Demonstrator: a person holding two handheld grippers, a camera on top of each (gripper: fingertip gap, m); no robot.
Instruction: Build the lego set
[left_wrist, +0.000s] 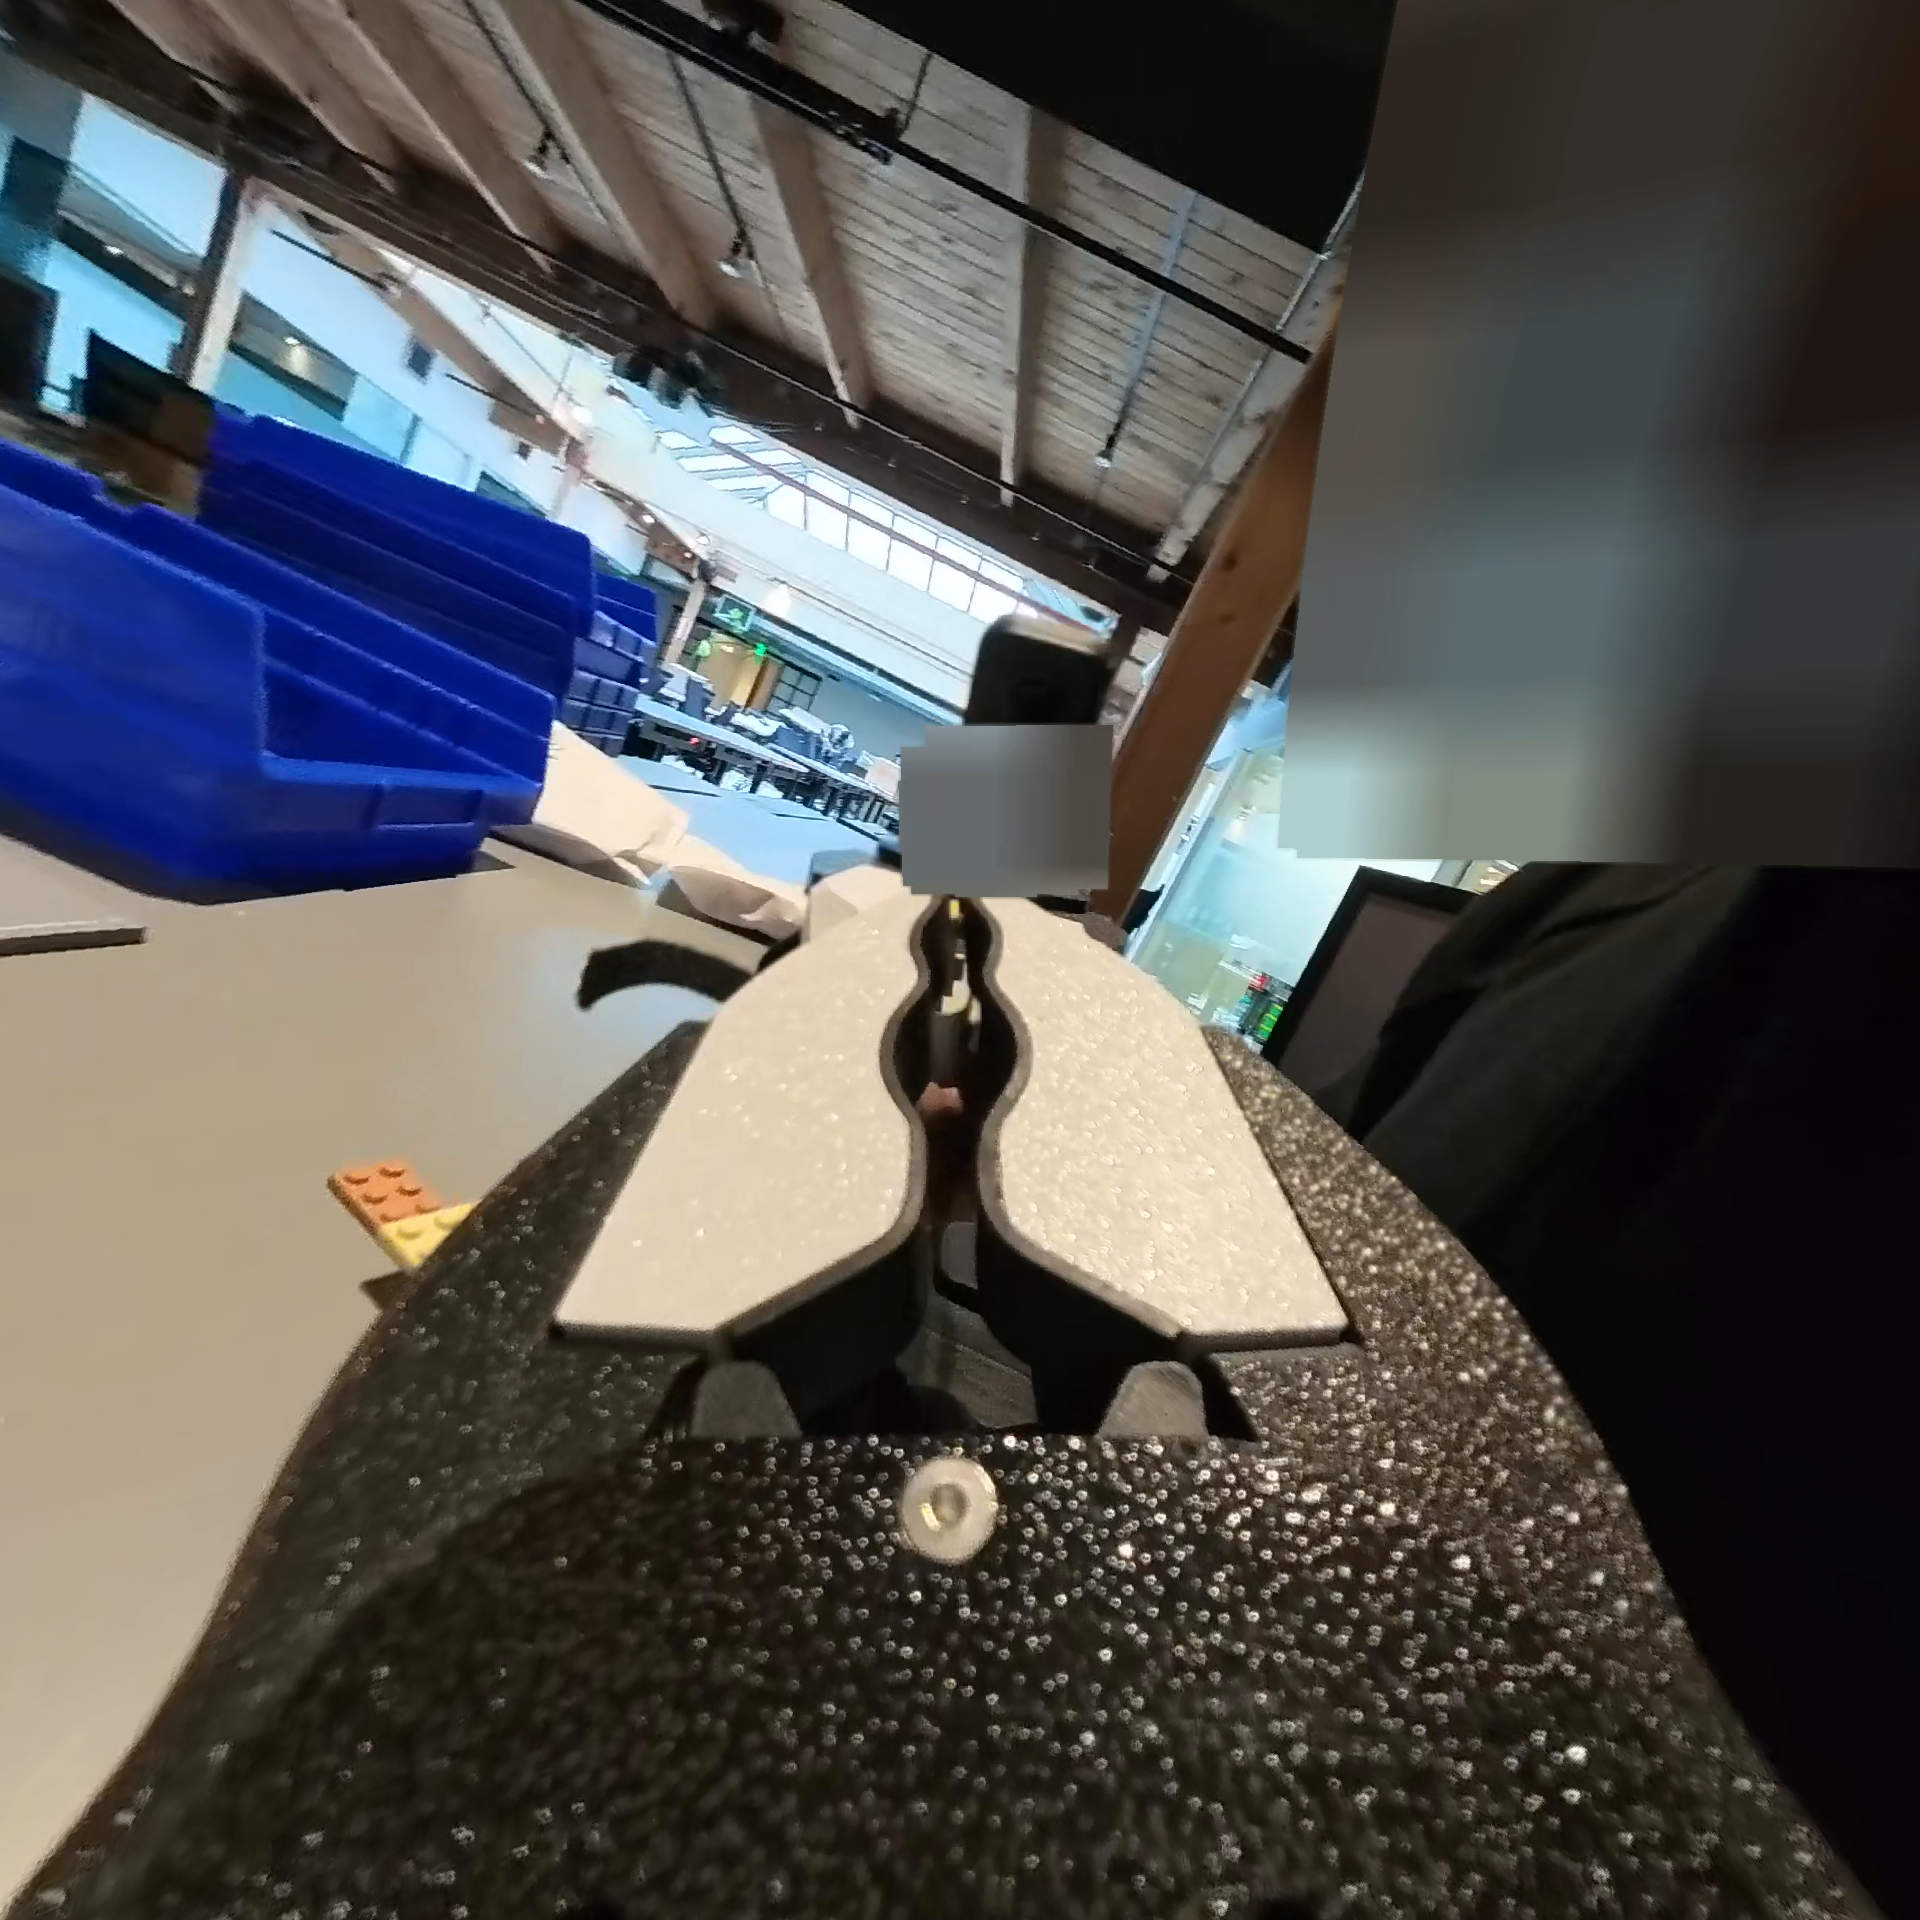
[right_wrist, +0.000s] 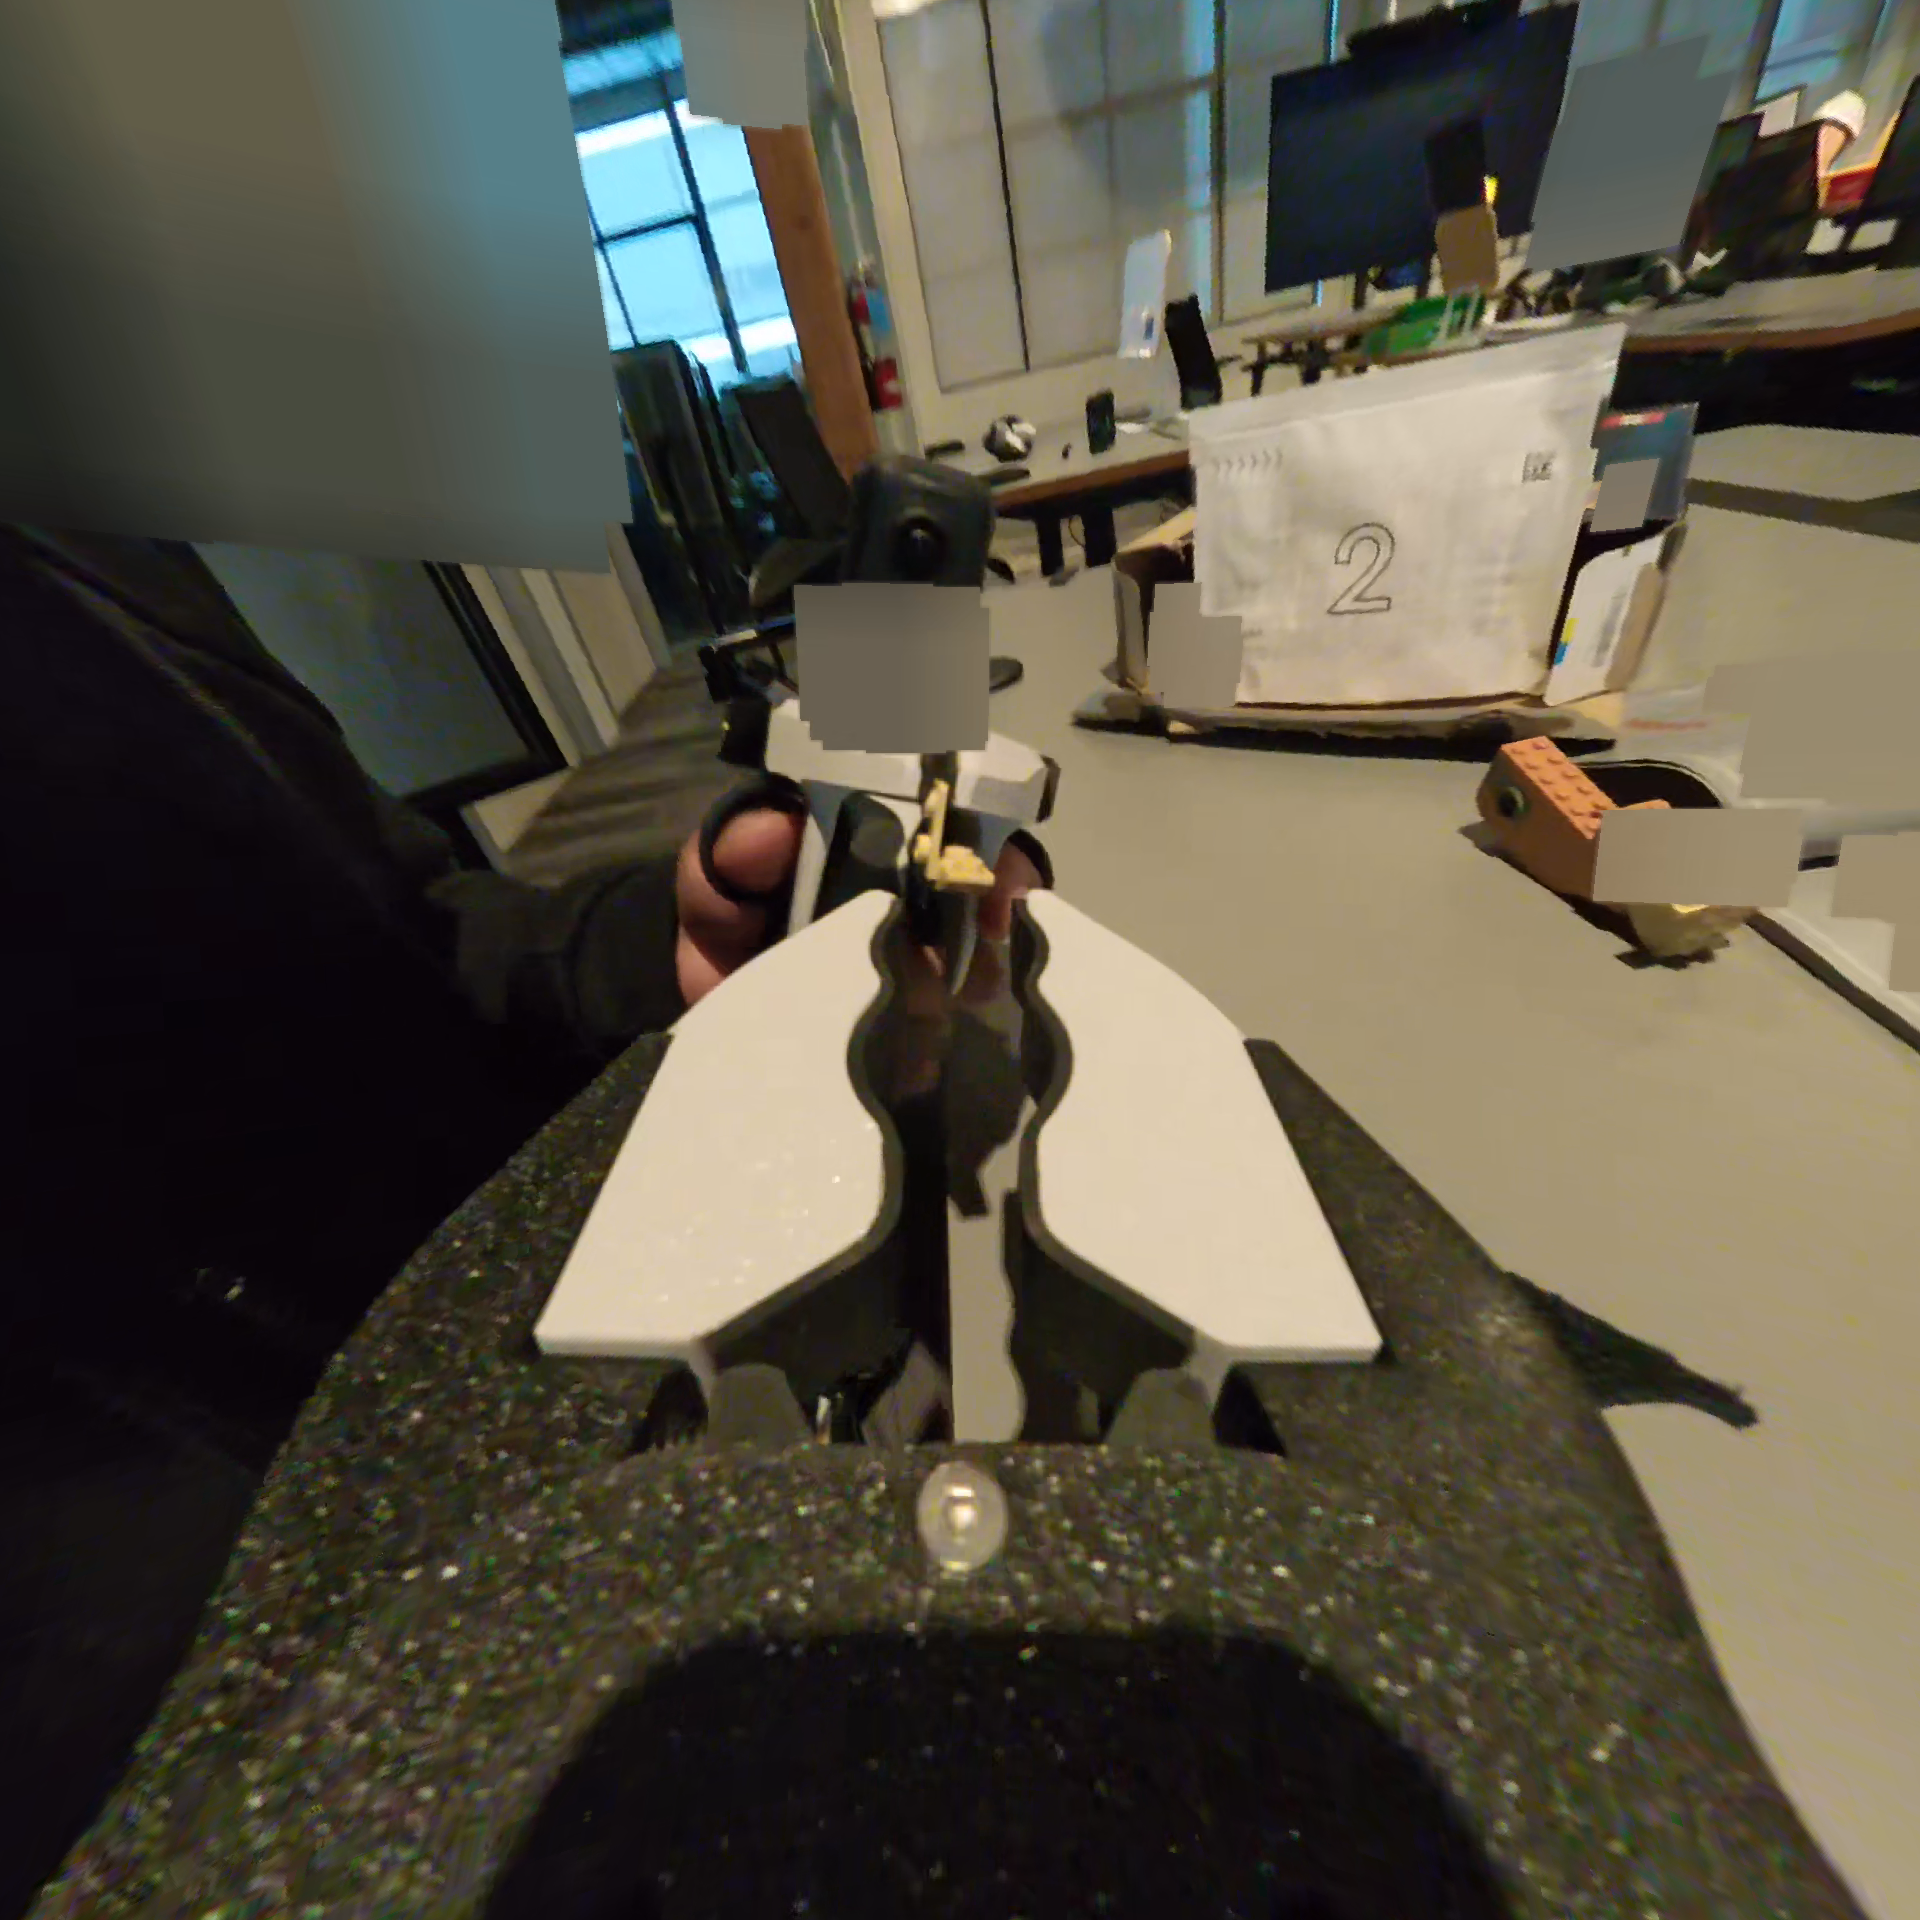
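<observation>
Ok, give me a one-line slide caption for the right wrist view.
Two claws meet over the grey table, a small tan lego piece between them.

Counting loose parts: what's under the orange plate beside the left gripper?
A yellow plate juts out at the orange plate, on the table. The left gripper hides the rest; underneath or merely abutting, cannot tell.

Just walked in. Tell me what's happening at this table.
A person holds a two-finger tool in each hand, lifted off the grey table and facing each other. The left tool pinches a small tan and black lego piece, and the right tool is nearly closed at that same piece. An orange brick assembly sits on the table, and an orange and yellow plate lies apart from it.
</observation>
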